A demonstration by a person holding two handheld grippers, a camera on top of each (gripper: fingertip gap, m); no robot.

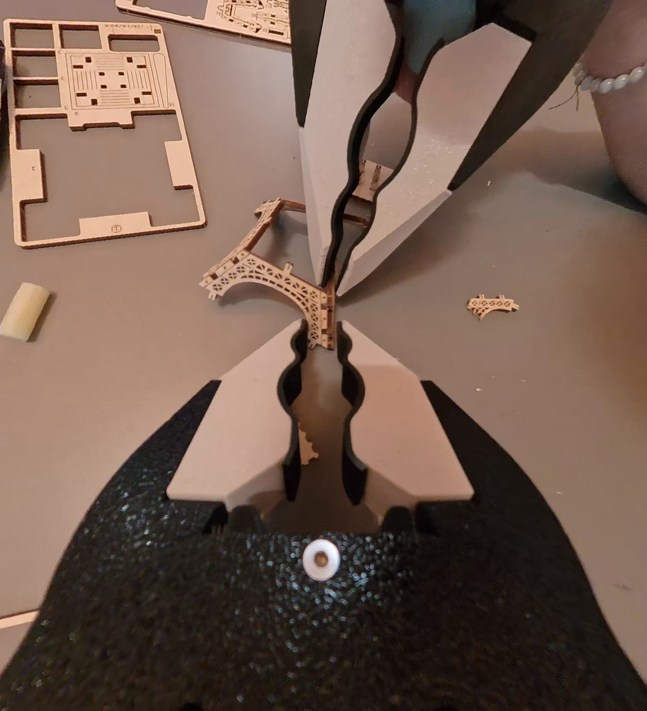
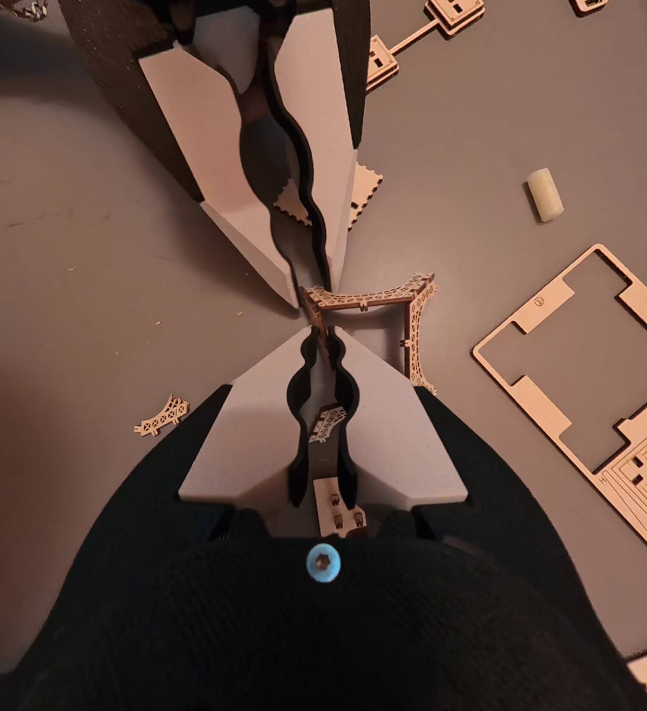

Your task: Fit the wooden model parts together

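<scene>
While both sets of tongs pinch the same corner of the lattice arch frame [image 1: 275, 284], a twist of either against the other could, I judge, snap the thin fretwork or pop the tab joints.

Left wrist view: the left gripper [image 1: 320, 327] is narrowed onto the lower end of the corner leg, its tips just short of touching. The right gripper [image 1: 331, 286] comes from directly opposite and clamps the same leg from above. The frame trails away to the left of both tips, over the grey table [image 1: 506, 384]. 1 loose arch piece [image 1: 492, 306] lies well to the right, a pale cylinder [image 1: 24, 316] far left, and a punched-out parts sheet [image 1: 94, 127] beyond that.

Right wrist view: the right gripper [image 2: 323, 334] grips the corner's edge, nearly closed. The left gripper [image 2: 310, 292] meets it tip to tip. Here the frame [image 2: 410, 307] shows 3 light, laser-cut sides, brown-edged, spreading right of the tips. Slipping would drop it.
</scene>
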